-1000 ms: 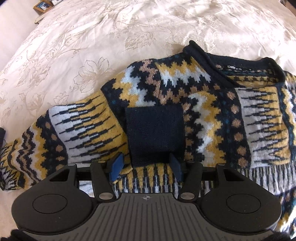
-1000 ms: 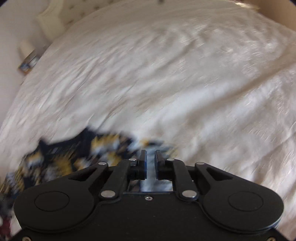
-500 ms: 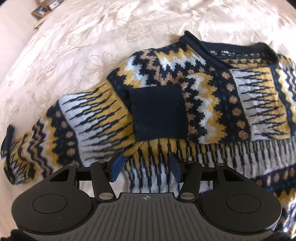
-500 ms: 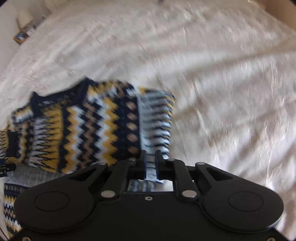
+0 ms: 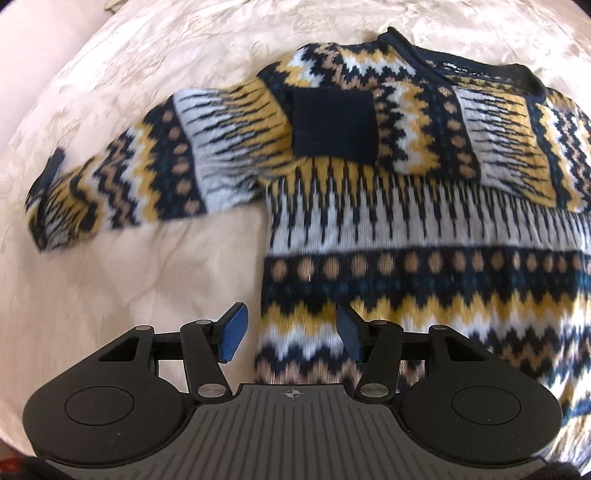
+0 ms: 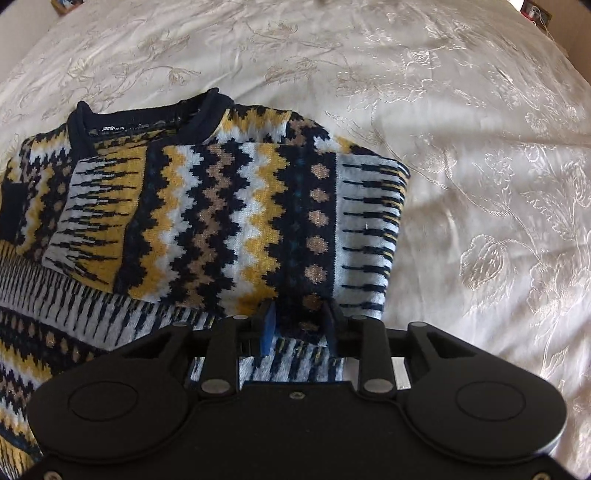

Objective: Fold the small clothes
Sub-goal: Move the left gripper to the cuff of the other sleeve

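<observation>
**Patterned sweater half folded on the bed**

A bed (image 6: 461, 129) covered with a cream bedspread, embroidered with pale flowers, fills both views and carries everything here. At its far left corner in the right wrist view sits a small framed picture (image 6: 66, 3), too small to read.

The sweater (image 5: 424, 251) lies flat on the bedspread, well in from the bed's edges. It is a knit in bands of navy, mustard yellow, white and tan: zigzags, rows of dots and long spiky stripes. Its navy collar (image 6: 144, 125) points toward the far edge of the bed, with a label showing inside. One sleeve (image 6: 240, 221) is folded across the chest, its fold forming the garment's straight side edge. The other sleeve (image 5: 147, 166) stretches outward over bare bedspread, ending in a dark cuff (image 5: 51, 170). A plain navy patch (image 5: 332, 125) sits on the chest near that sleeve's shoulder.

The left gripper (image 5: 291, 336) hangs over the sweater's side edge, jaws moderately wide, gripping nothing. The right gripper (image 6: 299, 328) is over the folded sleeve, its jaws opening with knit between them but not pinched.
</observation>
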{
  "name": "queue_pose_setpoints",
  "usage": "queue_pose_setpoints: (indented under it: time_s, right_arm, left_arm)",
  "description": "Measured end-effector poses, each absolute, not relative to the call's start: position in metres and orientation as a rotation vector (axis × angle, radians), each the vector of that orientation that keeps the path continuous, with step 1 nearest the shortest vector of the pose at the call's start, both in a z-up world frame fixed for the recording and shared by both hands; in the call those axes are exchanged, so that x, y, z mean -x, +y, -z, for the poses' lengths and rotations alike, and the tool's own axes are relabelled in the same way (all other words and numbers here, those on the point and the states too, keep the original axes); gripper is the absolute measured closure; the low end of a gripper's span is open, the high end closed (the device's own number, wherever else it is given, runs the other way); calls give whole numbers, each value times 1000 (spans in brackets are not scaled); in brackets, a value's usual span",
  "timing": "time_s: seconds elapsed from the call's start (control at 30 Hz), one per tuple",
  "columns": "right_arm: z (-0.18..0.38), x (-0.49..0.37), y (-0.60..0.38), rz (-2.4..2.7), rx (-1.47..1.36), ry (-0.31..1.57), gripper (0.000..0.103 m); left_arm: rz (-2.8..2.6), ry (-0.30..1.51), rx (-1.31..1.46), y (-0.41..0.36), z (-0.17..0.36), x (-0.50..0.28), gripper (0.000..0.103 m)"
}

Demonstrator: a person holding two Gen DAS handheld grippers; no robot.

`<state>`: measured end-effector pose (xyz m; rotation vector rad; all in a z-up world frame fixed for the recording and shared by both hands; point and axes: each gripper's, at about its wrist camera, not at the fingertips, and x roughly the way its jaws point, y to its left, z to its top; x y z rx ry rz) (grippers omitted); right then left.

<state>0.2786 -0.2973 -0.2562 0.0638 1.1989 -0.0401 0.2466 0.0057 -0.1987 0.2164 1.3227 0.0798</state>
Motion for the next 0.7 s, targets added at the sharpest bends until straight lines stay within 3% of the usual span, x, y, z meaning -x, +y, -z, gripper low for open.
queue_pose_setpoints:
  time_s: [0.5, 0.7]
  right_arm:
    - [252, -275, -302, 3, -101, 1159, 57]
    - [216, -250, -294, -50, -157, 1012, 41]
  left_arm:
    - [-171, 1281, -147, -4, 166, -213, 51]
    - [-218, 1210, -154, 14, 155, -206, 51]
